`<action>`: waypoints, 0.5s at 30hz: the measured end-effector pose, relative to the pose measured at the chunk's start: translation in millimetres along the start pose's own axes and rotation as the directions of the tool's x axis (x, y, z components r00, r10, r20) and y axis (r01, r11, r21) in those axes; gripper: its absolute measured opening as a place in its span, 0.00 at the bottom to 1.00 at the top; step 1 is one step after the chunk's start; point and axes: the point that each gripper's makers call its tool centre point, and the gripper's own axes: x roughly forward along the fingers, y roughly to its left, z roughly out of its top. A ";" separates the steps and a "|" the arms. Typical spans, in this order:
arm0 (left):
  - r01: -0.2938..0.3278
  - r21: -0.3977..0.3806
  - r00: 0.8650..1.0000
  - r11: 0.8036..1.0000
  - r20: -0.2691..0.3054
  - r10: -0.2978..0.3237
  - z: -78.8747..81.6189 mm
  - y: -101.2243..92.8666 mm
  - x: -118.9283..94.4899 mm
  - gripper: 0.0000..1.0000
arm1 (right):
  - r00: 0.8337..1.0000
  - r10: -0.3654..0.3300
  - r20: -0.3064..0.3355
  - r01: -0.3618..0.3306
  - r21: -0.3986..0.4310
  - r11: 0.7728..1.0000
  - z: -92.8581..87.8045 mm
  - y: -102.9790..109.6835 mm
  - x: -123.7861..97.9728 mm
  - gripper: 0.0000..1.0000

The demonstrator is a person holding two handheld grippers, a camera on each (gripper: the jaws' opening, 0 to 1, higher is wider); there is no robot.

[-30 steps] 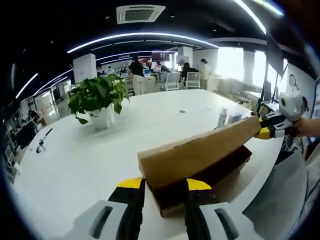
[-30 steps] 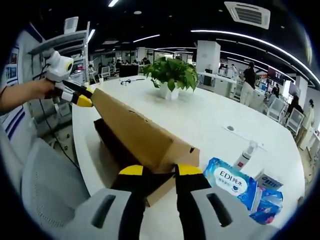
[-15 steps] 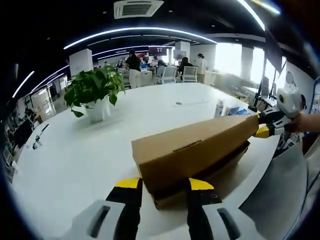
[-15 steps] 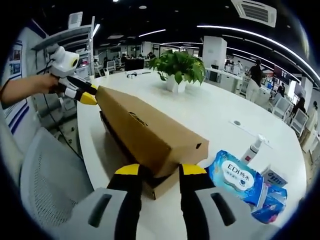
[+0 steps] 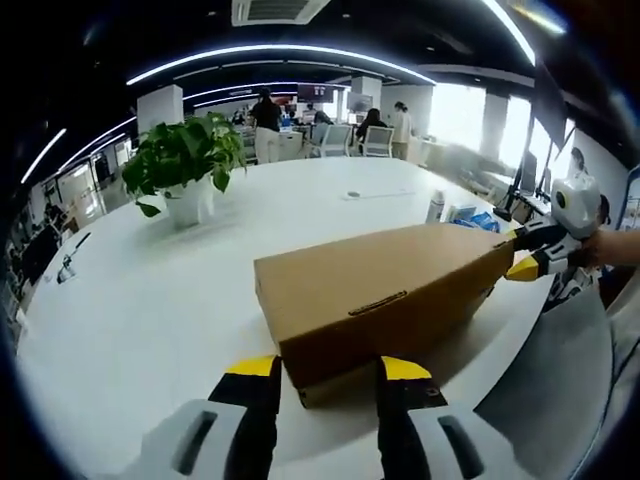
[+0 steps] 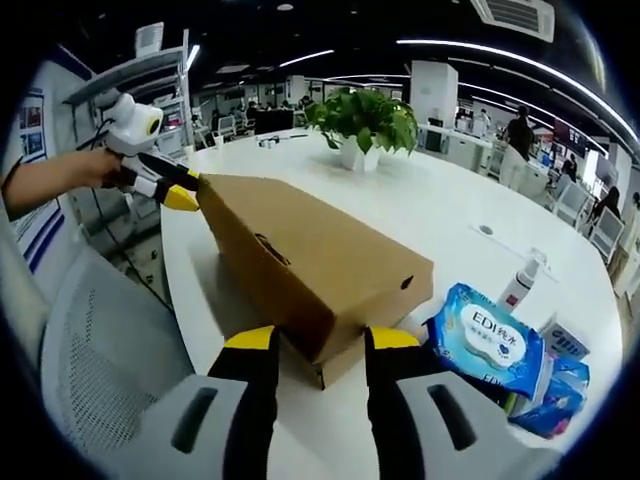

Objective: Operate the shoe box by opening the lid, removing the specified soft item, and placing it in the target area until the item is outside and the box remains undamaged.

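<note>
Left gripper view, we see our left tool (image 5: 322,372) spread astride the shoe box (image 5: 385,295) end on the white counter (image 5: 160,290), right tool (image 6: 318,343) likewise unclenched at the opposite end, lid down, wipes pack (image 6: 487,342) beside.

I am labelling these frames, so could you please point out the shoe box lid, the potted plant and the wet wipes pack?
shoe box lid (image 6: 320,265), right gripper view, on its brown top panel.
potted plant (image 5: 180,160), left gripper view, on the leaves.
wet wipes pack (image 6: 490,340), right gripper view, on its white label.

Open-plan office: long white table (image 5: 150,300), desks with swivel chairs (image 5: 378,143), strip ceiling lights (image 5: 270,55), potted plant (image 5: 180,165).
</note>
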 end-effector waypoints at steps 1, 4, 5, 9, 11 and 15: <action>0.000 -0.001 1.000 1.000 -0.003 0.000 -1.0 -0.1 0.8 0.38 | 1.000 0.000 -0.002 0.000 0.003 1.000 -0.8 -0.4 0.6 0.33; -0.001 0.000 1.000 1.000 -0.015 0.001 -4.9 -0.3 3.8 0.39 | 1.000 0.006 -0.010 -0.006 0.010 1.000 -4.1 0.0 2.6 0.33; 0.000 -0.001 1.000 1.000 -0.018 0.000 -5.7 -0.2 4.3 0.39 | 1.000 0.007 -0.012 -0.007 0.009 1.000 -4.7 0.5 2.9 0.33; -0.004 -0.014 1.000 1.000 -0.027 0.003 -9.9 2.5 7.8 0.37 | 1.000 0.012 -0.022 -0.011 0.012 1.000 -9.2 0.2 5.8 0.33; -0.006 -0.017 0.999 1.000 -0.032 0.005 -11.8 3.3 9.5 0.36 | 0.999 0.015 -0.028 -0.014 0.017 1.000 -11.2 0.4 7.4 0.33; -0.007 -0.023 0.999 1.000 -0.048 0.006 -17.7 4.3 14.8 0.36 | 0.999 0.019 -0.041 -0.018 0.022 1.000 -15.7 -0.5 10.8 0.32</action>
